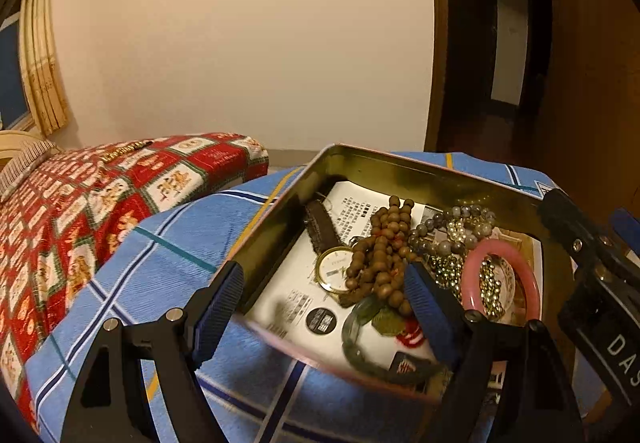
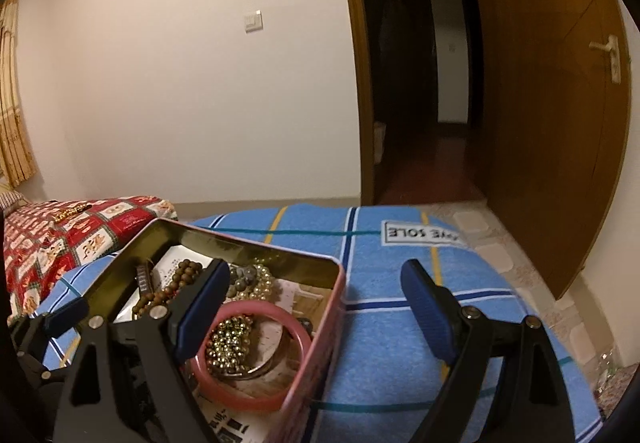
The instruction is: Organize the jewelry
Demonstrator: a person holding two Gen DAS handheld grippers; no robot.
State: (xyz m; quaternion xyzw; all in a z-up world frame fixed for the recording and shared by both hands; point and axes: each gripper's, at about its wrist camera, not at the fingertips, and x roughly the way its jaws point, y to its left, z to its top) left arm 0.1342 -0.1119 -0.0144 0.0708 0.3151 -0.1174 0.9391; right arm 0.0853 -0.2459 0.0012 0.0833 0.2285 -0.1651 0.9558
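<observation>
Left wrist view, left gripper (image 1: 324,299) spread wide astride the near left wall of the tin (image 1: 360,159) on the blue blanket (image 1: 168,243), watch (image 1: 334,269), brown beads (image 1: 380,247) and pink bangle (image 1: 502,275) inside, right wrist view, right gripper (image 2: 316,307) released, one finger inside the tin's right wall, other outside over blanket.

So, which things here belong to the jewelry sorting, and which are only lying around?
For the job:
- tin box
- wooden bead string
- gold watch
- pink bangle
- gold bead chain
- grey bead bracelet
- green bangle
- left claw, right claw, both open

Just lying about:
- blue checked cloth
- red patterned cover
- light switch
- door
</observation>
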